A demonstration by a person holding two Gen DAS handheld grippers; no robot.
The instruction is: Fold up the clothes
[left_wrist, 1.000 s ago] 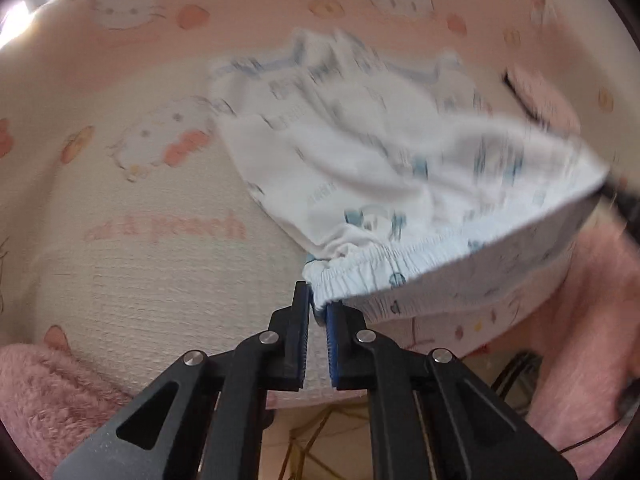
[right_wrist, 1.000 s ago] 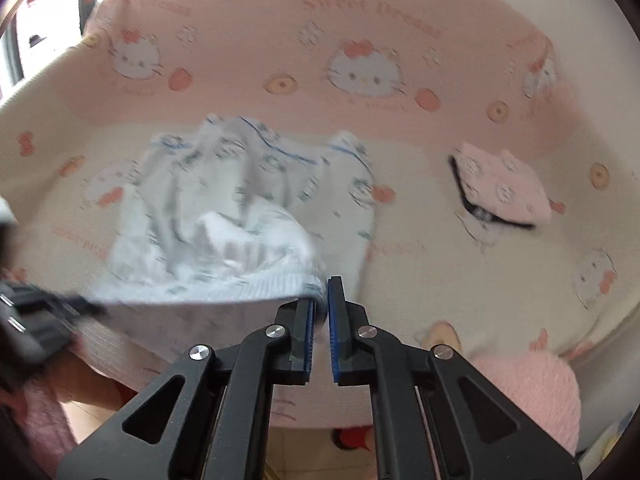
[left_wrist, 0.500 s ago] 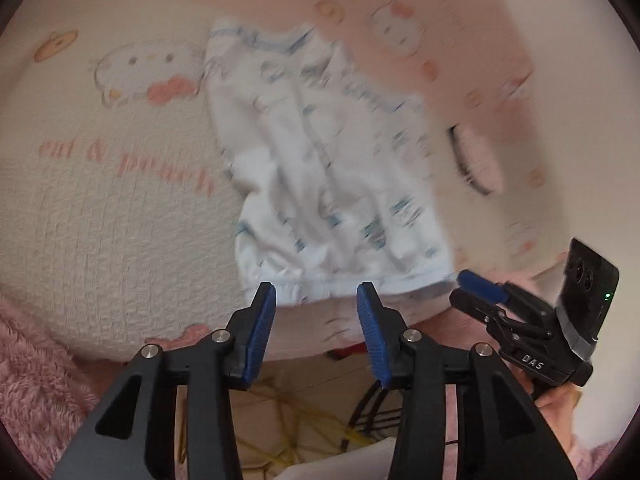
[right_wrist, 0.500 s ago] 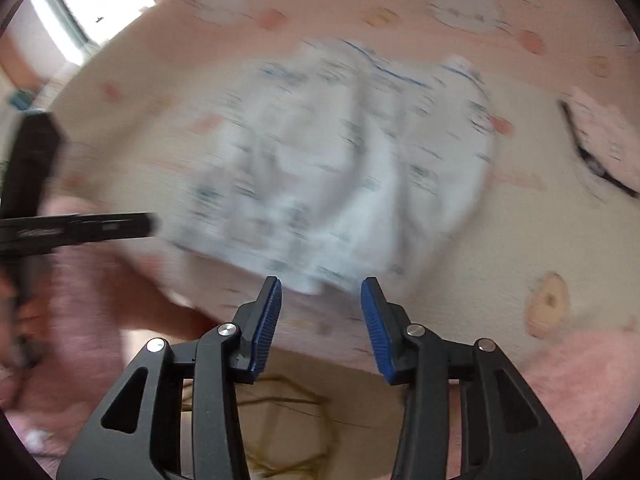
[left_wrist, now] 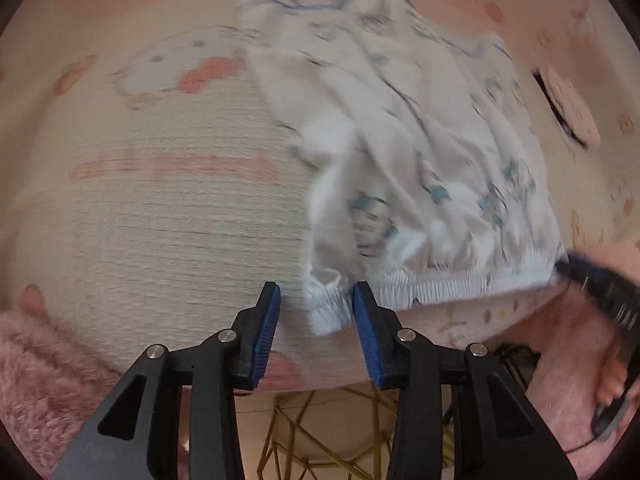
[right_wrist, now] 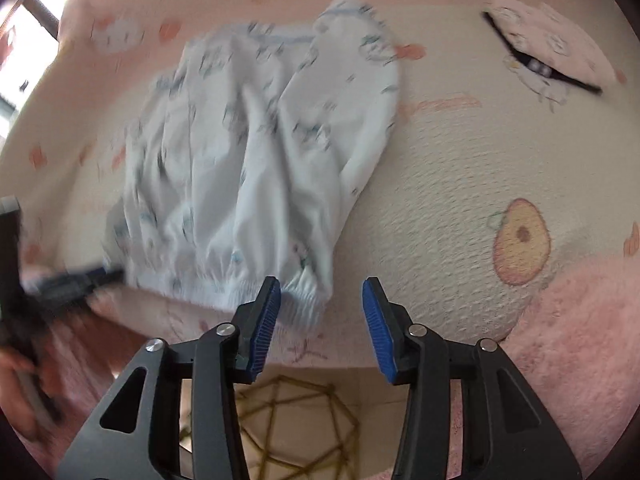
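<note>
A pair of white shorts with small blue prints [left_wrist: 420,168] [right_wrist: 248,168] lies spread on the cream and pink cartoon-cat blanket [left_wrist: 160,216], waistband at the near edge. My left gripper [left_wrist: 316,320] is open, its blue pads on either side of the waistband's left corner. My right gripper [right_wrist: 322,316] is open just in front of the waistband's right corner, which lies by its left pad. Each gripper shows blurred at the side of the other's view, the right gripper [left_wrist: 596,280] and the left gripper [right_wrist: 60,280].
A folded pink patterned item [right_wrist: 548,52] [left_wrist: 568,104] lies on the blanket at the far right. Pink fluffy fabric [right_wrist: 572,340] [left_wrist: 44,376] covers the near edge. Below the edge is a floor with a gold wire frame [right_wrist: 296,432].
Both grippers let go of the shorts' waistband and opened. The shorts dropped flat onto the blanket, and both grippers now sit at the waistband corners.
</note>
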